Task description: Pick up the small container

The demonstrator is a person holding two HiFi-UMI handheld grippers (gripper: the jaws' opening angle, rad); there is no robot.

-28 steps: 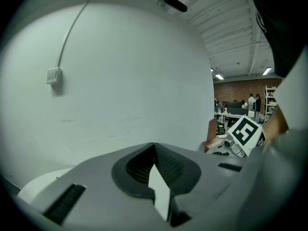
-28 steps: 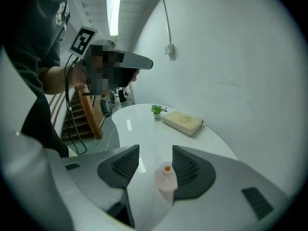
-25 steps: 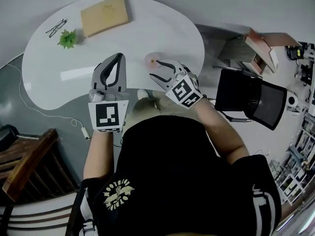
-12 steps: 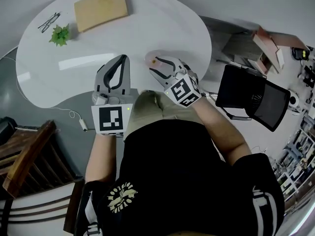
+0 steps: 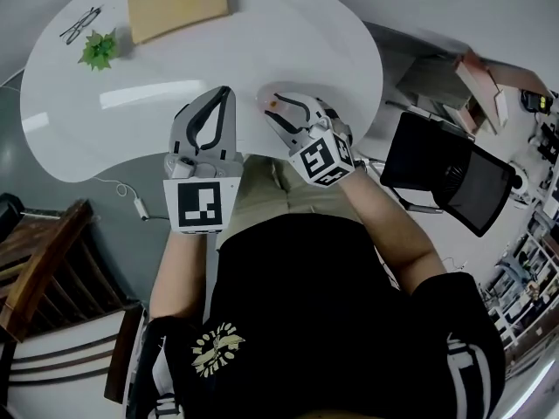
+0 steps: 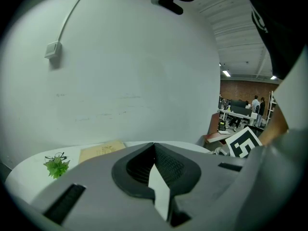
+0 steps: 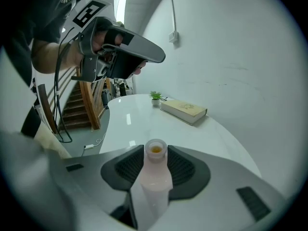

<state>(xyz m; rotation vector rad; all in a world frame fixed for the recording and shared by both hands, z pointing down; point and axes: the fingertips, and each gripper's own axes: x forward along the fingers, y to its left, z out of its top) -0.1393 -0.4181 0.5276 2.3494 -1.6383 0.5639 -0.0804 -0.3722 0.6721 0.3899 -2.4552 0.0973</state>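
White table (image 5: pixel 131 120), right gripper (image 5: pixel 276 108) just closing round container (image 7: pixel 155 177) (book (image 5: pixel 177 3) print illegible)

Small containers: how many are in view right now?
1. The small container stands on the white table near its front edge, between the jaws of the right gripper, which have just been closing around it. No other shows; some may be hidden.

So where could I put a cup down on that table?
Bare: the table's middle between book and left gripper, and its right end past the small container. Crowded: glasses and plant by the book; near edge, where the right gripper's fingers have just been closing onto the container.
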